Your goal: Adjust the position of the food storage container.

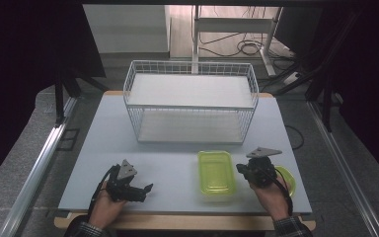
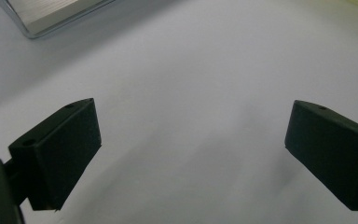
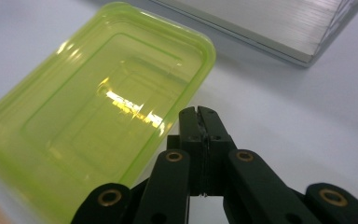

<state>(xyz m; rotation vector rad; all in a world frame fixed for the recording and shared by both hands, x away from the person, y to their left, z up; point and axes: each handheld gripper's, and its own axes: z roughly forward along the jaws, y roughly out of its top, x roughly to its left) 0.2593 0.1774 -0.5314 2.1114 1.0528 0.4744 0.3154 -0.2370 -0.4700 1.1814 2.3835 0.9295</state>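
A translucent yellow-green container (image 1: 216, 172) lies open side up on the grey table (image 1: 168, 163), front right of centre. My right gripper (image 1: 239, 169) sits just right of it, jaws pointing at its rim. In the right gripper view the container (image 3: 102, 107) lies to the left, and the right gripper (image 3: 199, 111) is shut with nothing between its jaws, its tips just off the rim. My left gripper (image 1: 147, 189) rests at the front left, pointing right. It (image 2: 193, 103) stands open over bare table.
A white wire rack (image 1: 190, 101) with two shelves stands at the back centre; its base shows as a corner (image 2: 51, 16) and an edge (image 3: 270, 23). A second yellow-green piece (image 1: 288, 178) lies behind the right hand. Metal rails run along both table sides.
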